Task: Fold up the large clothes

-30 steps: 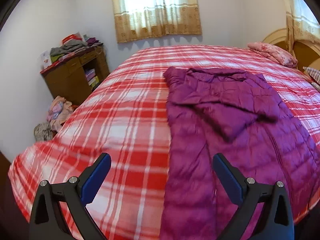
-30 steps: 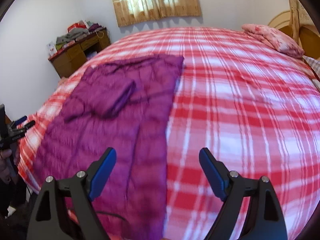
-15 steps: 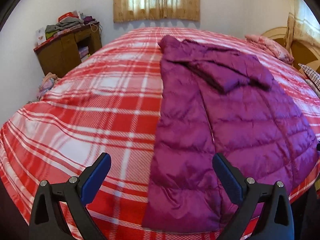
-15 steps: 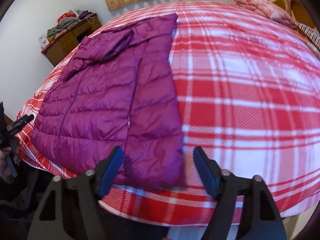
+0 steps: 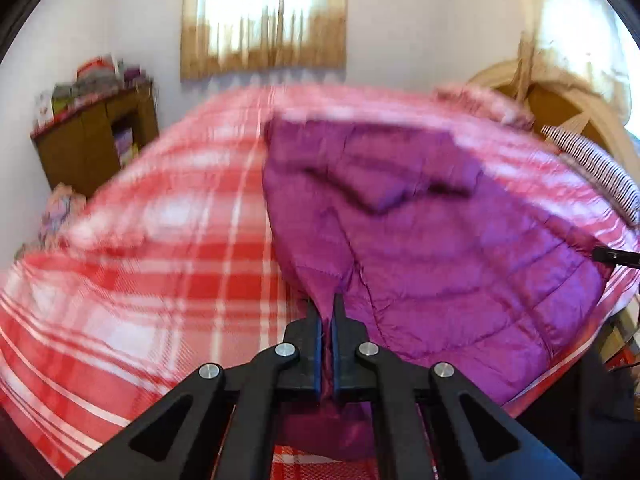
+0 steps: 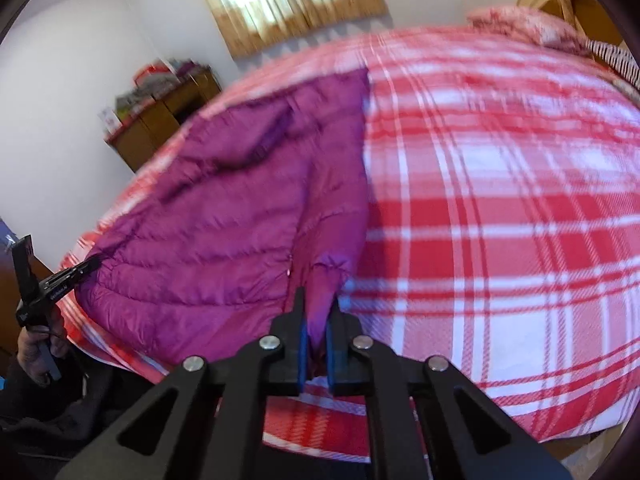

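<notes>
A purple quilted jacket (image 5: 420, 248) lies flat on the red plaid bed (image 5: 160, 280), one sleeve folded across its chest. My left gripper (image 5: 327, 308) is closing its jaws on the near-left hem corner, with fabric pinched between the blue pads. In the right wrist view the jacket (image 6: 224, 220) spreads to the left, and my right gripper (image 6: 319, 304) is closing on the hem's other corner, cloth bunched between its pads. The left gripper (image 6: 90, 264) also shows there at the far hem corner, held by a person's hand (image 6: 38, 350).
A wooden cabinet (image 5: 92, 148) piled with clothes stands by the left wall, with a heap of clothes (image 5: 60, 208) on the floor beside it. A pink pillow (image 5: 480, 100), a striped pillow (image 5: 592, 164) and the headboard (image 5: 560, 96) are at the right. A curtained window is behind.
Both grippers came down to the jacket's near hem and went from wide open to shut on its two corners. The hem now bunches up between the pads.
</notes>
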{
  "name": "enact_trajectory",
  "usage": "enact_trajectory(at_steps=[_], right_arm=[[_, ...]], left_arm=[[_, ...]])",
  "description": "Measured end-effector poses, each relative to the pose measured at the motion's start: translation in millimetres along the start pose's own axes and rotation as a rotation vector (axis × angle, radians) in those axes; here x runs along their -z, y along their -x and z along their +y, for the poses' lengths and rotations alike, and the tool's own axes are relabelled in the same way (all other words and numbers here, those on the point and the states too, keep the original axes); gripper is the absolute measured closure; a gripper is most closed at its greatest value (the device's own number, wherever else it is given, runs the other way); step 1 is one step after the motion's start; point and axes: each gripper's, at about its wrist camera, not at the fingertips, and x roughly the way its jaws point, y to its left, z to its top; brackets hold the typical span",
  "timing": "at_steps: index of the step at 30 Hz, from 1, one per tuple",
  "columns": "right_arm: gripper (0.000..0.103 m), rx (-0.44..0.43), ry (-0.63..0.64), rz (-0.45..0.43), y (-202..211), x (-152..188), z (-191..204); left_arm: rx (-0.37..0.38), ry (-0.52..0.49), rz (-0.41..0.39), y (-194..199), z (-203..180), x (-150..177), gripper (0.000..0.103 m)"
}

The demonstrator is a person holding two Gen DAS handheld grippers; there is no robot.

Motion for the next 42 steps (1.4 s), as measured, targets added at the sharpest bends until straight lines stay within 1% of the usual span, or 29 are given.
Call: enact_trajectory(at_steps=[5, 7, 9, 11, 13, 14, 17, 18, 19, 21, 22, 23, 24, 26, 28, 29, 31, 33, 34, 35, 36, 37, 38, 40, 42], right_arm=[[0.095, -0.054, 0.013, -0.135, 59.2, -19.3, 19.9], [0.095, -0.084, 0.025, -0.196, 84.1, -30.4, 32.6], [0.095, -0.113, 0.052, -0.275, 116.9, -41.8, 46.6], [0.095, -0.127, 0.079, -0.337, 133.7, -52.9, 58.3], [0.095, -0.128, 0.095, -0.363, 133.5, -68.1, 64.5], [0.095, -0.127, 0.100, -0.366, 128.2, -75.9, 64.2], [0.096, -0.117, 0.077, -0.335, 86.0, -111.8, 52.6], [0.096, -0.094, 0.077, -0.327, 68.4, -123.4, 49.3], [0.096, -0.057, 0.073, -0.321, 47.2, -136.6, 45.6], [0.096, -0.028, 0.032, -0.308, 16.1, -154.5, 35.3], [0.096, -0.018, 0.019, -0.307, 6.6, -160.7, 30.8], [0.096, -0.003, -0.009, -0.306, -10.2, -171.4, 23.6], [0.096, 0.006, -0.024, -0.302, -17.1, -174.6, 16.0], [0.096, 0.018, -0.057, -0.292, -37.7, -188.0, 5.2], [0.096, 0.048, -0.067, -0.277, -55.6, -199.3, -2.2], [0.096, 0.061, -0.077, -0.263, -68.5, -206.0, -6.6], [0.096, 0.090, -0.080, -0.244, -87.2, -214.0, -11.1], [0.096, 0.124, -0.094, -0.214, -107.2, -220.2, -17.6], [0.095, 0.137, -0.101, -0.197, -117.2, -223.3, -20.7], [0.095, 0.147, -0.102, -0.180, -128.7, -226.2, -23.7], [0.095, 0.155, -0.103, -0.180, -137.3, -227.5, -24.5], [0.095, 0.171, -0.099, -0.176, -146.5, -229.7, -25.7], [0.095, 0.205, -0.089, -0.164, -158.7, -232.6, -25.6], [0.095, 0.254, -0.086, -0.158, -175.4, -236.4, -24.2], [0.094, 0.292, -0.081, -0.142, -188.7, -238.3, -21.8]], left_arm=[[0.086, 0.053, -0.128, 60.6, 8.2, -31.2, 0.101], [0.103, 0.055, -0.178, 85.7, 7.5, -42.3, 0.101], [0.114, 0.055, -0.232, 108.6, 9.8, -52.1, 0.101], [0.098, 0.055, -0.251, 113.4, 14.5, -61.6, 0.101], [0.092, 0.045, -0.247, 99.3, 21.7, -69.3, 0.101], [0.074, 0.044, -0.233, 83.5, 27.2, -75.8, 0.101], [0.055, 0.069, -0.185, 27.9, 44.8, -98.0, 0.101], [0.038, 0.072, -0.178, 14.8, 47.5, -104.0, 0.101], [0.033, 0.075, -0.162, -9.1, 51.9, -113.9, 0.101], [0.011, 0.086, -0.146, -44.5, 59.5, -129.9, 0.101], [0.016, 0.097, -0.139, -55.7, 62.7, -133.9, 0.101], [0.015, 0.107, -0.130, -72.7, 67.3, -141.9, 0.097], [-0.004, 0.116, -0.121, -85.3, 71.2, -147.4, 0.097], [0.005, 0.153, -0.087, -111.0, 80.3, -160.3, 0.096], [-0.010, 0.196, -0.073, -128.7, 89.2, -170.5, 0.094], [-0.030, 0.211, -0.074, -133.9, 92.8, -175.2, 0.090], [-0.118, 0.233, -0.102, -142.4, 102.2, -184.9, 0.076], [-0.161, 0.266, -0.130, -145.8, 112.1, -188.4, 0.034], [-0.202, 0.283, -0.149, -146.6, 115.6, -188.5, 0.028], [-0.233, 0.292, -0.168, -147.6, 116.7, -188.2, 0.027], [-0.248, 0.291, -0.175, -149.5, 115.5, -188.5, 0.027], [-0.282, 0.286, -0.171, -153.0, 110.6, -189.8, 0.027], [-0.301, 0.281, -0.176, -153.6, 105.3, -190.7, 0.027], [-0.327, 0.263, -0.210, -152.9, 88.9, -193.6, 0.027], [-0.325, 0.218, -0.228, -158.4, 66.0, -199.3, 0.022]])
